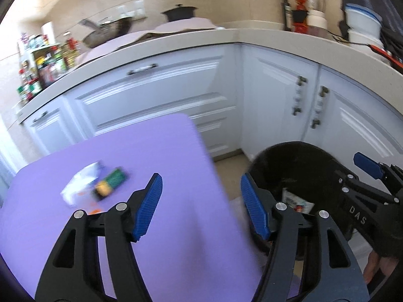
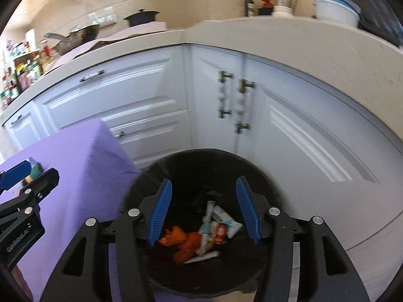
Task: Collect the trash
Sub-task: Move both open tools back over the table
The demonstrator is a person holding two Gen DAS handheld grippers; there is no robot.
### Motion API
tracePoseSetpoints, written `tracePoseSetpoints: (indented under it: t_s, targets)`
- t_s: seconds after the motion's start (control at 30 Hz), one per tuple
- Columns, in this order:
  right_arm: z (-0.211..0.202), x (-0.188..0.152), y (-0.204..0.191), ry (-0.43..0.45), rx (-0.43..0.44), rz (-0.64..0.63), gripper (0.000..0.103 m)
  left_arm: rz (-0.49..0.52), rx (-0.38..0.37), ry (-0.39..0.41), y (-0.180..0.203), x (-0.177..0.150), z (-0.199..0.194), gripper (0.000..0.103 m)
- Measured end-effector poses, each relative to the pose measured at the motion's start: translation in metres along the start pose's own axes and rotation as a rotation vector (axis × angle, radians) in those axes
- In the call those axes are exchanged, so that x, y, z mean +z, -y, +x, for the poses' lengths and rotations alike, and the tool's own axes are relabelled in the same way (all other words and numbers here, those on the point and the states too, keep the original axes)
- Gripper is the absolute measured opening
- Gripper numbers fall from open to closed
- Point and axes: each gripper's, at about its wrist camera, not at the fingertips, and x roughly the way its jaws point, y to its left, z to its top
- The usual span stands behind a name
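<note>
Both our tools, the left tool (image 1: pixel 201 206) and right tool (image 2: pixel 204 211), stand apart and empty; next we must take the wrappers (image 1: pixel 95 183) on the bench (image 1: pixel 163 226) to the bin (image 2: pixel 201 166).

white cabinets (image 2: pixel 121 93), beige countertop (image 1: pixel 176 46), black pot (image 1: pixel 179 12), spice rack (image 1: pixel 37 68)

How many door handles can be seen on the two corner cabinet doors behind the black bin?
2. One handle is on the left door, the other handle on the right door, side by side at the seam, both upright. None looks hidden.
</note>
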Motion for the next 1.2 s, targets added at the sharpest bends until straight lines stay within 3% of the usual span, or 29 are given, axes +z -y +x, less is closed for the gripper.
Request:
tracePoseSetpoints:
  t_s: [0.3, 0.7, 1.0, 1.07, 1.2]
  targets:
    - [-0.006, 0.006, -0.074, 0.004, 0.114, -0.093, 0.054, -0.104, 0.149, -0.002, -0.097, -0.026, -0.03, 0.067]
    - [-0.014, -0.004, -0.186, -0.024, 0.263, -0.258, 0.055, -0.256, 0.342, -0.066, -0.215, -0.077, -0.052, 0.068]
    - [-0.025, -0.017, -0.249, -0.041, 0.36, -0.354, 0.066, -0.316, 0.425, -0.082, -0.264, -0.1, -0.064, 0.068]
    - [-0.025, -0.018, -0.259, -0.046, 0.368, -0.37, 0.072, -0.331, 0.441, -0.088, -0.273, -0.105, -0.066, 0.068]
    - [-0.017, -0.019, -0.274, -0.076, 0.375, -0.377, 0.075, -0.356, 0.458, -0.096, -0.288, -0.112, -0.068, 0.068]
